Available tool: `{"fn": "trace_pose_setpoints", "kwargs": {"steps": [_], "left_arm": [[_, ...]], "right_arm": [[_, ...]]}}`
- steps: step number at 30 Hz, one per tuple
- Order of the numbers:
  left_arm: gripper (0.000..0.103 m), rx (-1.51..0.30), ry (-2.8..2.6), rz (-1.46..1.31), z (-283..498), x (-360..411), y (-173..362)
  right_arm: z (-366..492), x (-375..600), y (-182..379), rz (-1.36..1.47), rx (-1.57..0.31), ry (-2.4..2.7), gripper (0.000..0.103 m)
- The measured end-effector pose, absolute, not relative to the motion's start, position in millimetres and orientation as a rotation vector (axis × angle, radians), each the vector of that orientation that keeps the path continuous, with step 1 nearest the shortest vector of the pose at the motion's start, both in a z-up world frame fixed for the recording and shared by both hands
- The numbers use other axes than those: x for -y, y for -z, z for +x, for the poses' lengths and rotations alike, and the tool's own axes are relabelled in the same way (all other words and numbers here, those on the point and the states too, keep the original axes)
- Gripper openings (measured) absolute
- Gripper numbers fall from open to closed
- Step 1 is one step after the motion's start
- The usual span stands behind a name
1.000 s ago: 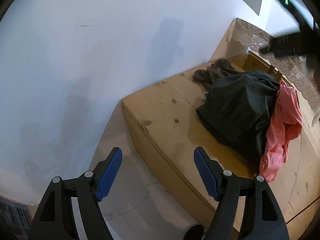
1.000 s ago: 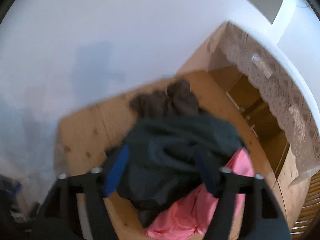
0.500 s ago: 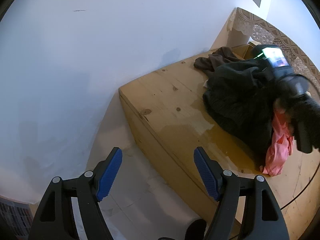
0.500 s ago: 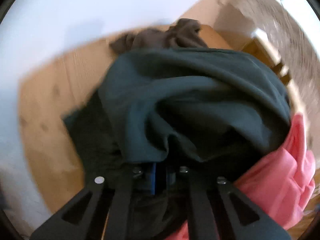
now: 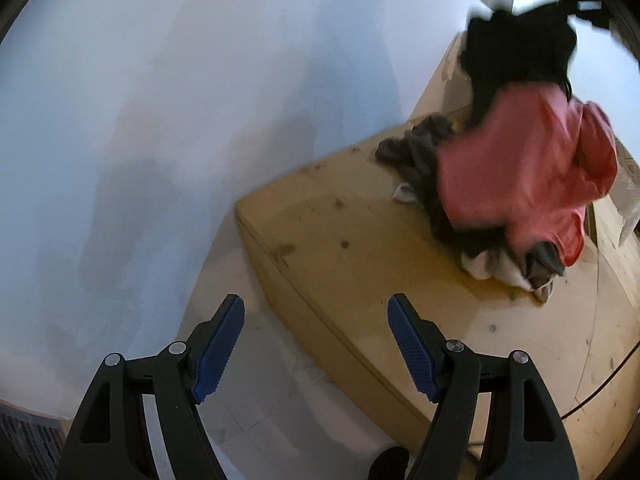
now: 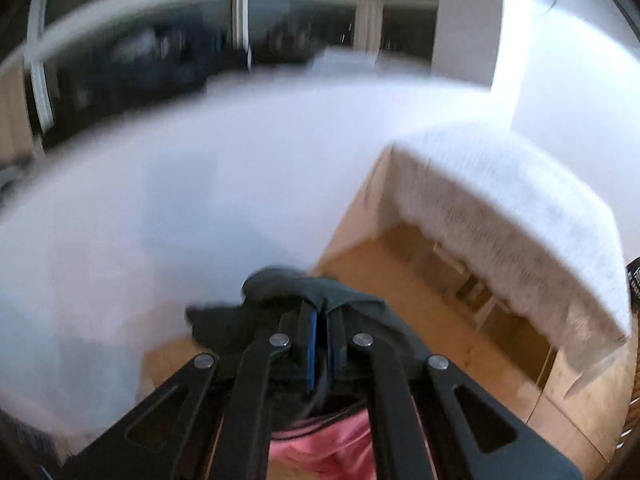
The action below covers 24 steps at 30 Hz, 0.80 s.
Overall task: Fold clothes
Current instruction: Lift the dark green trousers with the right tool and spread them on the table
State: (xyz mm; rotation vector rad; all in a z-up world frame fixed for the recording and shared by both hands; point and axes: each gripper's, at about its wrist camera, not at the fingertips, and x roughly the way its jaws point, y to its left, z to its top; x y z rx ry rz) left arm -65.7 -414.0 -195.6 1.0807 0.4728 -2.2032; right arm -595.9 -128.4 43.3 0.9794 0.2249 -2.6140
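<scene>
Right gripper [image 6: 318,322] clamped on dark green crumpled garment [image 6: 280,284], raised above wooden table [image 5: 360,240]. Left gripper [image 5: 316,320] spread wide, empty, apart from pink crumpled garment [image 5: 520,160].

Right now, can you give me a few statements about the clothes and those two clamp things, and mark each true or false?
1. The right gripper is shut on the dark green garment. True.
2. The left gripper holds the pink garment. False: its jaws are open and empty.
3. The pink garment lies flat and folded. False: it is crumpled on other clothes.
4. The clothes sit on a wooden table. True.
</scene>
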Motion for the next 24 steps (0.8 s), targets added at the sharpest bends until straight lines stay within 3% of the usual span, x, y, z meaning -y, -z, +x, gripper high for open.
{"fn": "trace_pose_setpoints", "kwargs": {"steps": [2, 15, 21, 24], "left_arm": [[0.072, -0.458, 2.219, 1.055, -64.9, 409.9, 182.8], [0.073, -0.319, 2.359, 0.972, -69.7, 357.1, 109.1], [0.073, -0.238, 2.462, 0.967, -75.7, 309.8, 87.7], [0.073, -0.175, 2.526, 1.004, -81.9, 275.1, 85.9]], "right_arm": [[-587.6, 119.5, -86.3, 0.888, -0.213, 2.661, 0.003], [-517.4, 27.9, -172.8, 0.851, -0.251, 2.796, 0.003], [-421.8, -116.2, -143.9, 0.993, -0.131, 2.899, 0.003], [-363.9, -212.6, -93.2, 1.214, -0.007, 2.976, 0.003]]}}
